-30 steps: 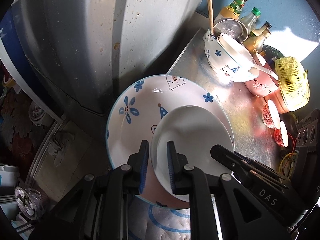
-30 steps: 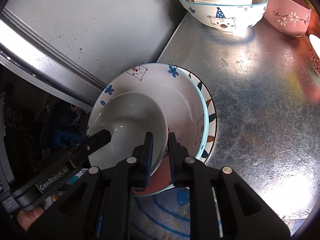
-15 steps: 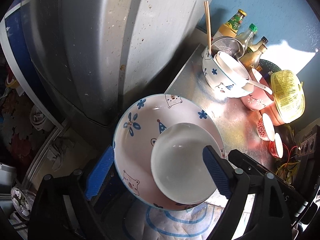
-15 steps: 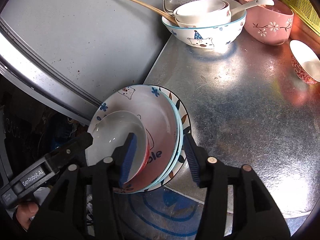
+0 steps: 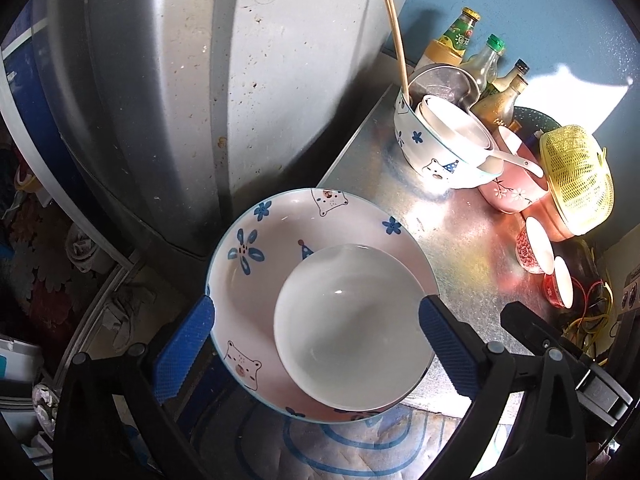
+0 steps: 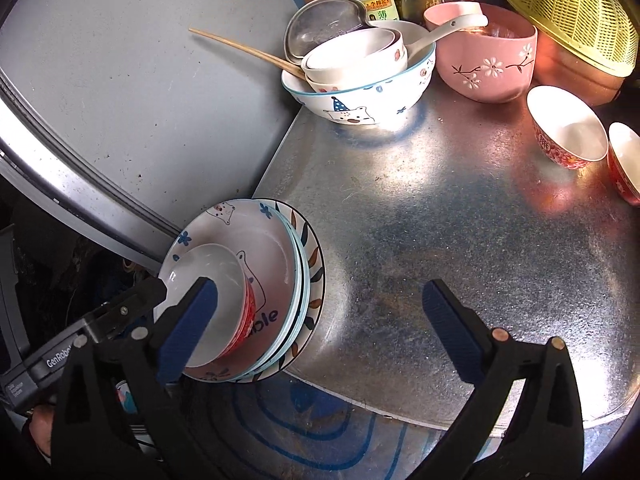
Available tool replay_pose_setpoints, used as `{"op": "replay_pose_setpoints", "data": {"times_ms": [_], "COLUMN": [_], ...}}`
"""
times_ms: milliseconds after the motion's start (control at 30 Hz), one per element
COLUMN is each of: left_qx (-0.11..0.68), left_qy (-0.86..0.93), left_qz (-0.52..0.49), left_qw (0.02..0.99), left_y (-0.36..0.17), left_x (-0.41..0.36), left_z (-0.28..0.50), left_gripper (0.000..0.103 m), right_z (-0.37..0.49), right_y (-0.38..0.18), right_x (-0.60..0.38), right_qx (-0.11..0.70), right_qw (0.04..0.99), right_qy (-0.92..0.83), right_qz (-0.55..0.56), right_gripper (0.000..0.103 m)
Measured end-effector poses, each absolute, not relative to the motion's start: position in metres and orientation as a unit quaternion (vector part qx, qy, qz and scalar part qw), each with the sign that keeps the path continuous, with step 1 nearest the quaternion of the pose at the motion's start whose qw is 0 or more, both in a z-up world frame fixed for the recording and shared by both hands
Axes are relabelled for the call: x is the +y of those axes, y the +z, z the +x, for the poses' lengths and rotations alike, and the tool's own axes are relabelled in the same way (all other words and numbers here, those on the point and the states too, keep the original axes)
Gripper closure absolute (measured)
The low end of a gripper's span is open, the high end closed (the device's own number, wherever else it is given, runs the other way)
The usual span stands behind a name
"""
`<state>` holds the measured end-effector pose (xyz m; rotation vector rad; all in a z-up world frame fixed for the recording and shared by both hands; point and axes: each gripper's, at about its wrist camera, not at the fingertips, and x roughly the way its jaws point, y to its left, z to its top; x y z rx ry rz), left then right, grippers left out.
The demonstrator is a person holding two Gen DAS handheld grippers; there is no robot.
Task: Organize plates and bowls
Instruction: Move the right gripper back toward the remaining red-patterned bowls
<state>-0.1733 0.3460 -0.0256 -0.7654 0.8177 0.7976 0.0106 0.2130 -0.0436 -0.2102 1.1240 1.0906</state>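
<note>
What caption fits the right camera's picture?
Open right gripper beside a small bowl sitting on stacked plates.

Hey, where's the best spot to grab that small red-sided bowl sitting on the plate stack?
Probably pinch the small bowl by its rim, one finger inside, one outside on the red wall. Come from above on the near edge: it sits upright on the plate stack, mouth open, its rim standing above the plates.

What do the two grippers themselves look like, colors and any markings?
The left gripper and right gripper look alike: black plastic frames, ribbed blue pads on the fingers, and small metal pivot pins. White "GenRobot" lettering marks the left gripper's body in the right wrist view.
</note>
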Motion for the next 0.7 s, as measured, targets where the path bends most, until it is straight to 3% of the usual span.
{"op": "replay_pose_setpoints", "data": {"times_ms": [700], "left_qx": [0.396], "left_qy": [0.333], "left_qz": [-0.332], "left_qw": [0.789], "left_y": [-0.023], "left_x": [0.324], "left_z": [-0.121], "left_gripper": [0.001], "right_z": [0.042], "right_y": [-0.038], "right_x": [0.177], "right_qx": [0.508], "right_qw": [0.723], "right_qy": [0.464], "right_qz": [-0.070], "right_gripper": [0.000]}}
